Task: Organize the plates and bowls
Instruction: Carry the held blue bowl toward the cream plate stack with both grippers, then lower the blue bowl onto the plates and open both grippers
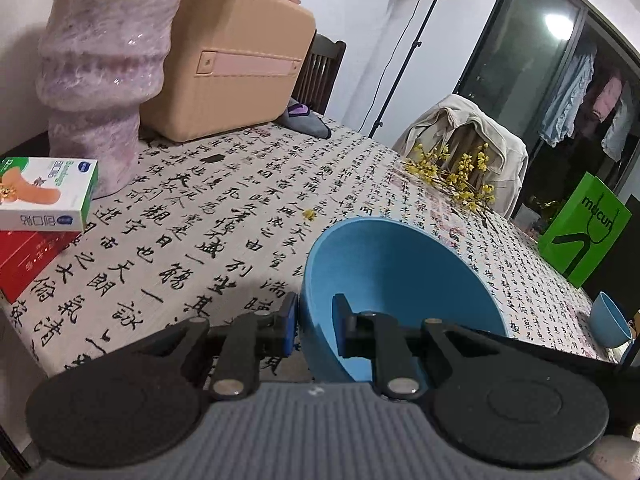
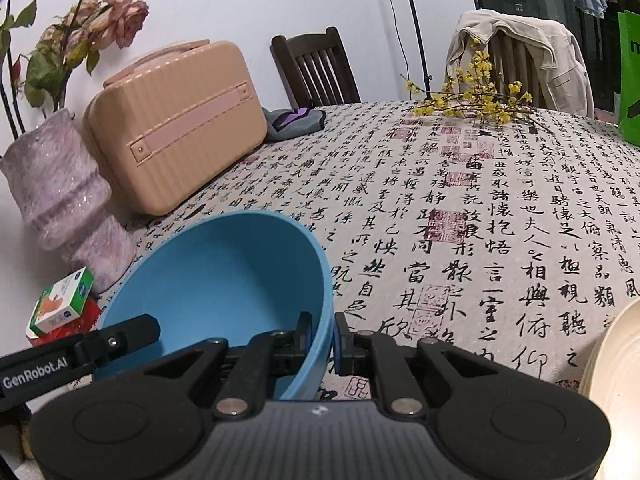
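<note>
A large blue bowl [image 1: 400, 280] is held by both grippers over the near part of the table. My left gripper [image 1: 314, 320] is shut on the bowl's left rim, one blue pad outside the wall and one inside. In the right wrist view the same bowl [image 2: 224, 280] fills the lower left, and my right gripper [image 2: 322, 336] is shut on its right rim. The left gripper [image 2: 116, 340] shows there as a black arm at the bowl's far side. A small blue bowl [image 1: 610, 320] sits near the table's right edge. Cream plates [image 2: 616, 360] lie stacked at the lower right.
The table wears a calligraphy-print cloth [image 2: 460, 220]. At the back left stand a pink vase [image 1: 104, 72] and a peach case [image 1: 232, 56]. A small box on a red box [image 1: 44, 196] sits at the left. Yellow flower sprigs [image 1: 452, 176] and a green bag [image 1: 584, 228] are at the right.
</note>
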Motion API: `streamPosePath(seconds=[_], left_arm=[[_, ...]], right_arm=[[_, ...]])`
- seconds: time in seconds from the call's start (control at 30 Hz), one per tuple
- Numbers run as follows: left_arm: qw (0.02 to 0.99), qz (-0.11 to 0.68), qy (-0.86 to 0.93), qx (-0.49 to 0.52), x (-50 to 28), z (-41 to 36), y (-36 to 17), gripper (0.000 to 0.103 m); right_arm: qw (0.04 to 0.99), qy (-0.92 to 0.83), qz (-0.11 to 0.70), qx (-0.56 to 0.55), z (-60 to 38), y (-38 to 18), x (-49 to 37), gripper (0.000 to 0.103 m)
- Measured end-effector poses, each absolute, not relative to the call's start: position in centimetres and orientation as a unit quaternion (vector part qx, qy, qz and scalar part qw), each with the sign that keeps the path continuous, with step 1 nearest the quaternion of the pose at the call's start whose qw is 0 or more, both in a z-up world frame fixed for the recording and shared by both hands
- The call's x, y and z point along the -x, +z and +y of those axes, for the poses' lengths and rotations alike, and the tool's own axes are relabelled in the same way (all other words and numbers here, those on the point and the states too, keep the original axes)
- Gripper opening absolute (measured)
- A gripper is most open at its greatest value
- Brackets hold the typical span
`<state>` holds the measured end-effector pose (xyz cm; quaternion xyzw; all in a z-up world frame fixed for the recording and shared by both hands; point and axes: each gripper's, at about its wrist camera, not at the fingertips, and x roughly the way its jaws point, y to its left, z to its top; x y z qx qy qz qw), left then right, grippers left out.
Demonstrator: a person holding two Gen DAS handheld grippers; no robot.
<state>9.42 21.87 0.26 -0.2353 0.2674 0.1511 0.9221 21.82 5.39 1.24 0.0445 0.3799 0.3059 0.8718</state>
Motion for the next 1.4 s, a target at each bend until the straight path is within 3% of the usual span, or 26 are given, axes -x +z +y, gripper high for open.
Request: streamPosePath(seconds=[0.9, 1.03, 1.17, 1.3, 1.4], left_arm=[[0.916, 0.280, 0.152, 0.244, -9.6, 22.5, -0.7, 0.022], [0.918, 0.271, 0.143, 0.250, -9.2, 22.5, -0.4, 0.031], [0.927, 0.253, 0.143, 0.237, -8.6, 22.0, 0.3, 0.042], [0.935, 0.233, 0.151, 0.220, -7.9, 21.5, 1.0, 0.059], [0.941, 0.216, 0.152, 0.211, -7.1, 21.3, 1.4, 0.073]], right_arm=[[0.864, 0.315, 0.392, -0.035, 5.8, 0.4, -22.2, 0.013], [0.868, 0.323, 0.375, -0.033, 5.7, 0.9, -21.8, 0.021], [0.873, 0.337, 0.352, -0.031, 5.2, 1.5, -21.1, 0.042], [0.879, 0.346, 0.328, -0.026, 4.4, 1.9, -20.4, 0.056], [0.880, 0.352, 0.317, -0.026, 3.7, 2.2, -19.9, 0.059]])
